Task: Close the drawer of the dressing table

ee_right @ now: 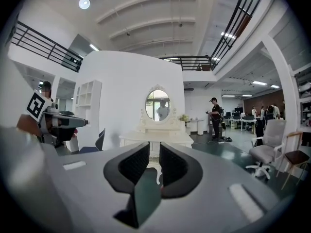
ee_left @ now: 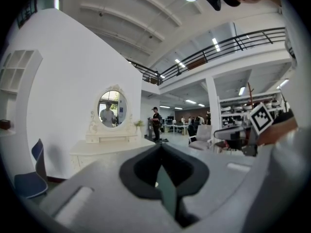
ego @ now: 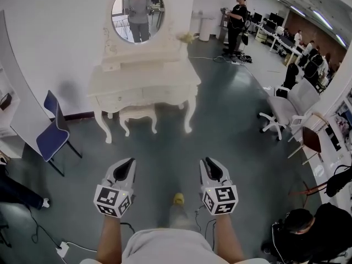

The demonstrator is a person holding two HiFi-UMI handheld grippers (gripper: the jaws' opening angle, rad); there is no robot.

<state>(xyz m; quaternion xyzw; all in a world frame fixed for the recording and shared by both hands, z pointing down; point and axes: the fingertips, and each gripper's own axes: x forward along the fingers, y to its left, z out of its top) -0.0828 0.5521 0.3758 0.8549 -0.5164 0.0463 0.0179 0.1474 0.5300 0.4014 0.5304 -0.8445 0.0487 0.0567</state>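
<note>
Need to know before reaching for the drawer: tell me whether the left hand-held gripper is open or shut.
Shut. In the left gripper view, the left hand-held gripper has its jaws meeting at the tips, with nothing between them.

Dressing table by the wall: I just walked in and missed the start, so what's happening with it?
Nothing is touching it yet. A person stands well back from the white dressing table, facing it, with a gripper held low in each hand. The left gripper has its jaws shut on nothing. The right gripper has a narrow gap between its jaws and is also empty. From this distance I cannot tell which drawer stands open.
</note>
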